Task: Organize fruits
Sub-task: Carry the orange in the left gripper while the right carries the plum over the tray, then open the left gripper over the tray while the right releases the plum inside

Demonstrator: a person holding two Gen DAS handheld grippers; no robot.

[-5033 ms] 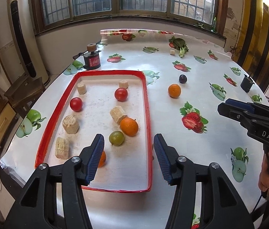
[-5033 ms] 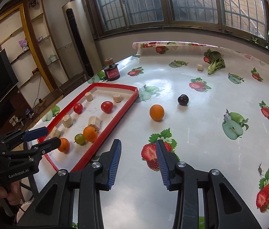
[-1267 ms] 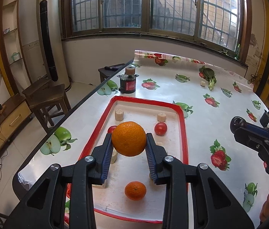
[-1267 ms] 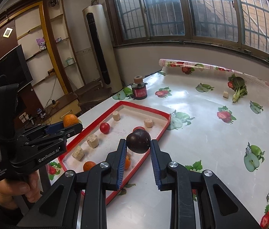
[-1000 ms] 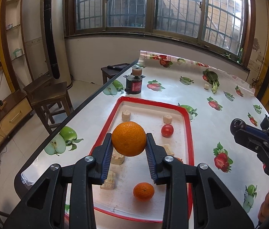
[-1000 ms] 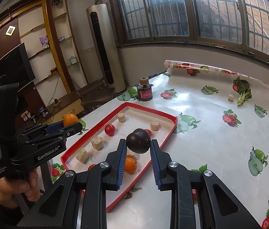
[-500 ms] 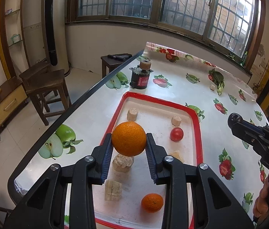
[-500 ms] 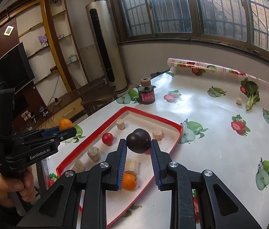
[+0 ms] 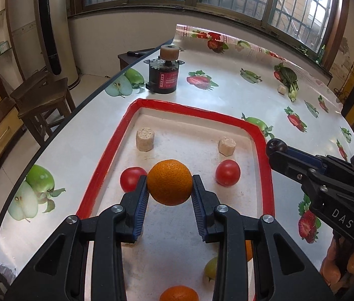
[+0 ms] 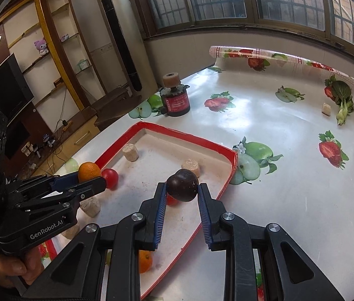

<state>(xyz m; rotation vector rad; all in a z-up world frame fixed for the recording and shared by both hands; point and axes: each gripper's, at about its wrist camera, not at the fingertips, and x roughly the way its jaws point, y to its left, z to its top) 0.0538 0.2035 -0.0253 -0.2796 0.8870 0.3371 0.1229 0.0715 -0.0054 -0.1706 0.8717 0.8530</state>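
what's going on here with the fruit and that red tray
A person holds a two-finger tool in each hand. The left tool is shut on an orange, held over the red tray. The right tool is shut on a dark plum, over the tray's right side. Two tomatoes, a smaller orange, a green fruit and some pale chunks already lie in the tray.

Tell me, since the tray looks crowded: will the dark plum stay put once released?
Probably not. The round, glossy dark purple plum may roll when the right claw opens. The red-rimmed tray wall, or the pale cork-like cylinder nearby, would likely stop it.
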